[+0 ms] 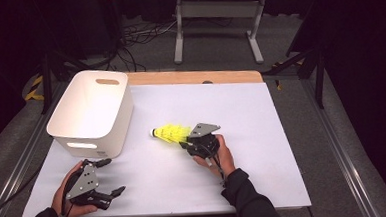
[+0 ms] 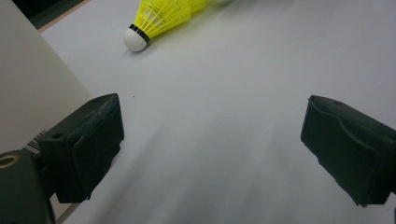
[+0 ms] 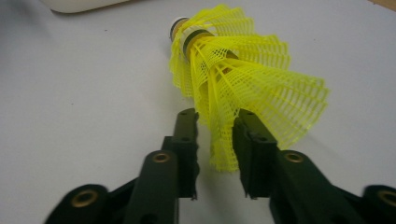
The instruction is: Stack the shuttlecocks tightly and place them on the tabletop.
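In the high view, a white bin [image 1: 92,113] stood at the left rear of the white surface [image 1: 244,161]. A stack of yellow shuttlecocks [image 1: 171,133] lay on its side near the middle of the surface, just right of the bin, with its white cork end pointing toward the bin. The right tool [image 1: 188,142] sat at the skirt end of the stack, held in the person's right hand [image 1: 222,154]. The left tool [image 1: 110,177] rested near the front left edge in the left hand [image 1: 65,195], just in front of the bin and well apart from the stack, its jaws spread wide.

In the left gripper view, the two black jaws of the left tool [image 2: 212,135] stood far apart over bare surface with nothing between them. The bin's wall [image 2: 32,98] ran close beside one jaw, and the stack [image 2: 159,18] lay farther off, cork end toward the bin.

In the right gripper view, the right tool [image 3: 215,126] had its jaws a little apart, with the mesh edge of the nearest skirt between them; the pads did not look pressed on it. The stack [image 3: 243,79] lay on the surface, corks pointing away from the tool.
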Available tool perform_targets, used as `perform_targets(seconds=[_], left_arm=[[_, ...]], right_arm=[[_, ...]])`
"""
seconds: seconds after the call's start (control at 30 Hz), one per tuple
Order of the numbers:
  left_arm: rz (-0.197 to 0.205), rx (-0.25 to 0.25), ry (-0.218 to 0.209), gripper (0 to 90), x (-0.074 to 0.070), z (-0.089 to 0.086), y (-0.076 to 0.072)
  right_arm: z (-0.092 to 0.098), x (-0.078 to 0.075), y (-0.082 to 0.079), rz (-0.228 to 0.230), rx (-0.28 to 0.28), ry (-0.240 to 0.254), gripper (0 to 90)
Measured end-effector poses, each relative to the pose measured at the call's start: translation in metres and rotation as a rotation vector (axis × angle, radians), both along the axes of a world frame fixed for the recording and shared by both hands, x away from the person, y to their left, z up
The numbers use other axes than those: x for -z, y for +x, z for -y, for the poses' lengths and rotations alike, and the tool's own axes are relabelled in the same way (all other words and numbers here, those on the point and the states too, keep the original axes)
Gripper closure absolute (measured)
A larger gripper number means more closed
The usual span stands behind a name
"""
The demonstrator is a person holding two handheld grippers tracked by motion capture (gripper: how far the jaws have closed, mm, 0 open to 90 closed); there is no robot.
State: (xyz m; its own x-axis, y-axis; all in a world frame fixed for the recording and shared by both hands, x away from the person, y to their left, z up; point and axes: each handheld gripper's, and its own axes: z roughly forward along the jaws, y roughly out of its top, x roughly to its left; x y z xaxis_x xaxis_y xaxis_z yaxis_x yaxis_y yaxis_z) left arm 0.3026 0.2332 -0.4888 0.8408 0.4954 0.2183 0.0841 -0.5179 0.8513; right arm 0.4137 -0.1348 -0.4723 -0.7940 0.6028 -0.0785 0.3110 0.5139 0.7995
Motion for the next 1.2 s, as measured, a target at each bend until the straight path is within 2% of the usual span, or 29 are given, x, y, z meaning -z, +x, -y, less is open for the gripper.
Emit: perform_targets(seconds=[0.13, 0.3, 0.37, 0.6, 0.97, 1.1, 1.2], left_arm=[[0.0, -0.003, -0.004, 6.7, -0.0002, -0.0007, -0.0002], [0.0, -0.003, 0.0, 6.8, -0.0004, -0.0006, -0.0003], [0.002, -0.001, 0.004, 6.8, -0.0005, -0.0004, 0.0], [0.005, 0.001, 0.009, 6.9, -0.0006, -0.0004, 0.0001], [0.003, 0.0, 0.004, 7.0, -0.0006, -0.0006, -0.0003], [0.005, -0.006, -0.002, 6.7, -0.0008, -0.0011, -0.0003], [0.005, -0.005, -0.002, 6.7, -0.0008, -0.0016, -0.0003]], right_arm=[[0.0043, -0.0039, -0.0019, -0.004, 0.005, 0.018, 66.7], [0.0059, -0.0075, -0.0038, 0.011, -0.006, 0.017, 84.7], [0.0051, -0.0078, -0.0039, 0.02, -0.007, 0.008, 88.3], [0.0017, -0.0083, -0.002, 0.027, -0.031, -0.009, 89.6], [-0.0018, -0.0047, 0.002, 0.005, -0.024, -0.013, 84.4], [-0.0018, -0.0029, 0.0027, 0.001, -0.01, -0.021, 78.4], [-0.0008, -0.0045, 0.0018, 0.011, 0.0, -0.03, 69.3]])
